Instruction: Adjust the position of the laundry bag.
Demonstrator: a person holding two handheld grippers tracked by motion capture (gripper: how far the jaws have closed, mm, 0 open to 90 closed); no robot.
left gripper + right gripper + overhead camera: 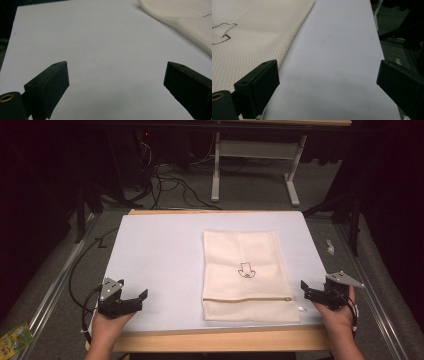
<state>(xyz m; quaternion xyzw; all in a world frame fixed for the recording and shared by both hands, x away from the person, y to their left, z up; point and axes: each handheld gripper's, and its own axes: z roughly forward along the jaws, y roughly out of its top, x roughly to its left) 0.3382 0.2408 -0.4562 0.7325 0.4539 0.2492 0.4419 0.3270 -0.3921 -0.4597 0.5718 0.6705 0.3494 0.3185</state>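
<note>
A cream cloth pouch (245, 275) lies flat on the pale mat (160, 260), right of centre. It has a zip along its near end and a small line drawing (246, 270) in its middle. My left gripper (134, 296) rests at the mat's near left corner, open with nothing between its jaws, well left of the pouch. In the left gripper view, my left gripper (117, 65) points over bare mat and the pouch (185, 17) is at the upper right. My right gripper (307, 290), also open and holding nothing, sits just right of the pouch's near right corner. In the right gripper view, my right gripper (329, 62) has one jaw beside the edge of the pouch (249, 37).
The mat lies on a wooden table (220, 340) with metal rails along both sides. Behind it are the white legs of another table (216, 170) and loose cables (165, 185) on the floor. A green packet (15, 337) lies on the floor at the near left.
</note>
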